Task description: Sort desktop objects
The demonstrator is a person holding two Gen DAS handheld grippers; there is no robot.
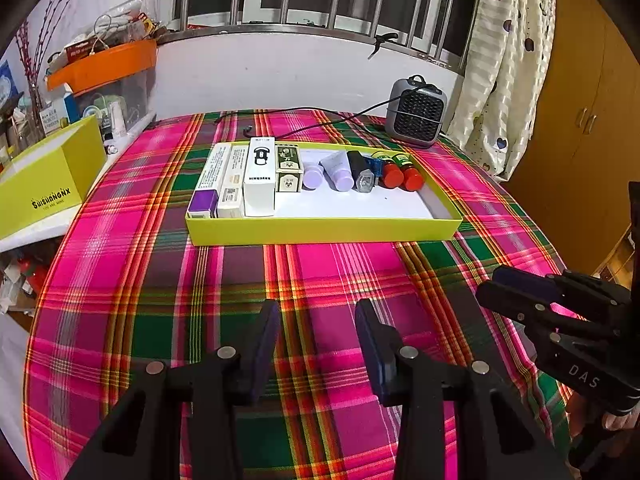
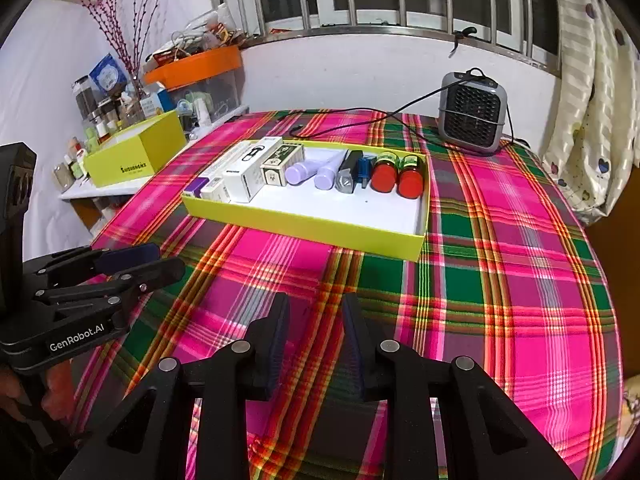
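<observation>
Left wrist – tray [image 1: 320, 232] filled, left gripper [image 1: 318, 308] empty

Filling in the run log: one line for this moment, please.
left gripper: open, empty | right gripper: open, empty | shallow yellow cardboard tray: boxes, tubes, bottles lined up inside

The left gripper [image 1: 318, 344] is held level with its fingers parted and nothing between them. The right gripper [image 2: 316, 336] sits just beside it, likewise parted and empty, the gap narrower.
</observation>
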